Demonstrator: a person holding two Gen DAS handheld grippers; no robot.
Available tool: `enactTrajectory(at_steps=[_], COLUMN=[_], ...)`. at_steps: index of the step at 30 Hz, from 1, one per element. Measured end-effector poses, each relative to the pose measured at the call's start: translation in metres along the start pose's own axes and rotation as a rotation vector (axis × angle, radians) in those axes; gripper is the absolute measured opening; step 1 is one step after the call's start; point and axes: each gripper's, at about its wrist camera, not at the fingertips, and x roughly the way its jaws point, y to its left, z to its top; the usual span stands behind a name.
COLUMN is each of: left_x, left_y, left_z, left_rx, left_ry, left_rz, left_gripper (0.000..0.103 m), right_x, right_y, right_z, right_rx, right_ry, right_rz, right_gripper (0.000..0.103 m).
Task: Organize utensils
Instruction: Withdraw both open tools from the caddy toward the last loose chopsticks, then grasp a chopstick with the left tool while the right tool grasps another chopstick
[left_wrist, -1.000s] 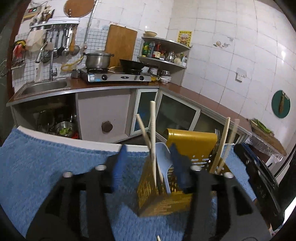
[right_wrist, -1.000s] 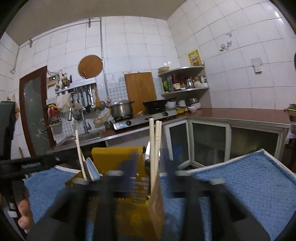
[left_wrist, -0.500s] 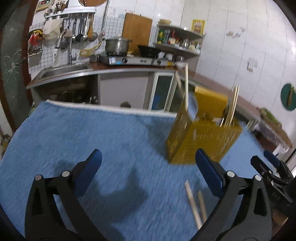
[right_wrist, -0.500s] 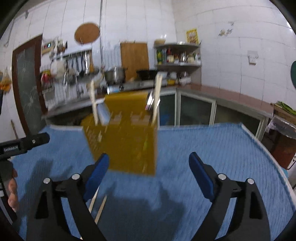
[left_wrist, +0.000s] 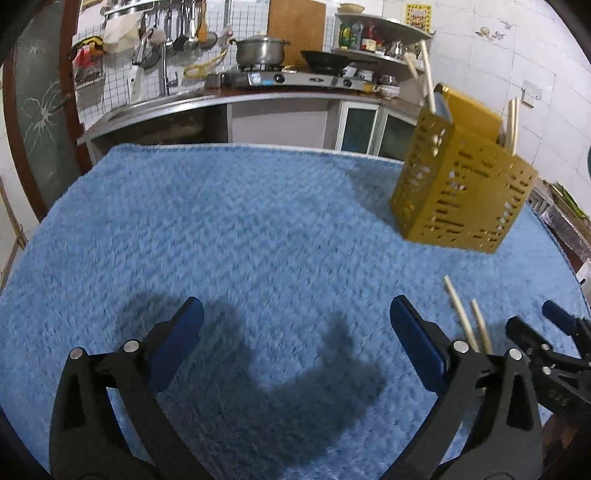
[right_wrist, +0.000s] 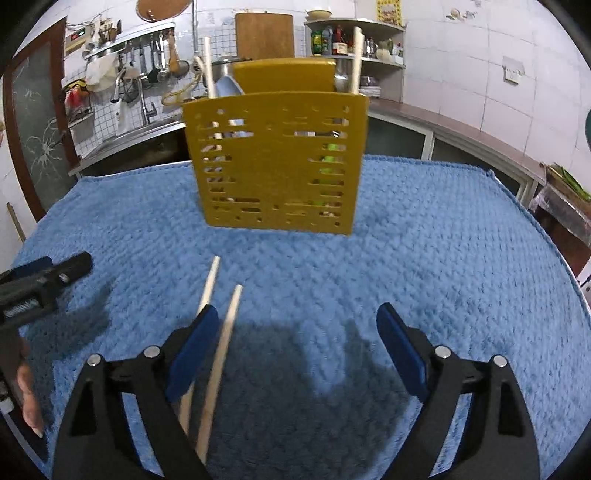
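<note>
chopsticks (right_wrist: 216, 343) near ends hidden behind right gripper (right_wrist: 293, 354), holder (right_wrist: 277, 162) contents mostly screened

The left gripper (left_wrist: 295, 343) hangs tilted down over the near side of the worktop, jaws spread wide, nothing between them. The right gripper (right_wrist: 295, 343) beside it is likewise tilted, jaws apart after just narrowing slightly, gripping nothing.

2 chopsticks (right_wrist: 221, 325) lie on towel (right_wrist: 443, 258) before caddy (right_wrist: 277, 162).
</note>
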Motion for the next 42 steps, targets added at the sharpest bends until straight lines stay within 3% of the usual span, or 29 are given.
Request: enactTrajectory(at_steps=[4, 6, 11, 15, 24, 28, 34, 42], left_x=[0.006, 0.006, 0.006, 0.010, 0.016, 0.018, 0.014, -0.001], left_y=[-0.003, -0.005, -0.010, -0.010, -0.010, -0.007, -0.011, -0.070], left_z=[-0.002, -0.003, -0.004, -0.005, -0.005, -0.005, -0.003, -0.004], left_rx=[0.017, 0.033, 0.046, 0.040, 0.030, 0.013, -0.044, 0.045], left_ry=[0.026, 0.027, 0.033, 0.054, 0.079, 0.096, 0.127, 0.149], left_rz=[-0.008, -0.009, -0.009, -0.010, -0.006, -0.009, -0.045, -0.101], left_gripper=[0.098, 0.098, 0.098, 0.098, 0.098, 0.098, 0.098, 0.097], right_x=[0.011, 0.015, 0.017, 0.023, 0.025, 0.025, 0.023, 0.015], right_y=[0.008, 0.011, 0.018, 0.031, 0.035, 0.039, 0.023, -0.019], right_z=[0.001, 0.001, -0.001, -0.001, 0.000, 0.000, 0.002, 0.006], right_rx=[-0.006, -0.008, -0.006, -0.063, -0.075, -0.101, -0.098, -0.059], right_ry=[0.068, 0.088, 0.098, 0.126, 0.143, 0.138, 0.150, 0.156], right_rz=[0.017, 0.026, 0.070, 0.053, 0.061, 0.084, 0.116, 0.090], right_gripper=[0.057, 0.049, 0.045, 0.035, 0.028, 0.009, 0.006, 0.006])
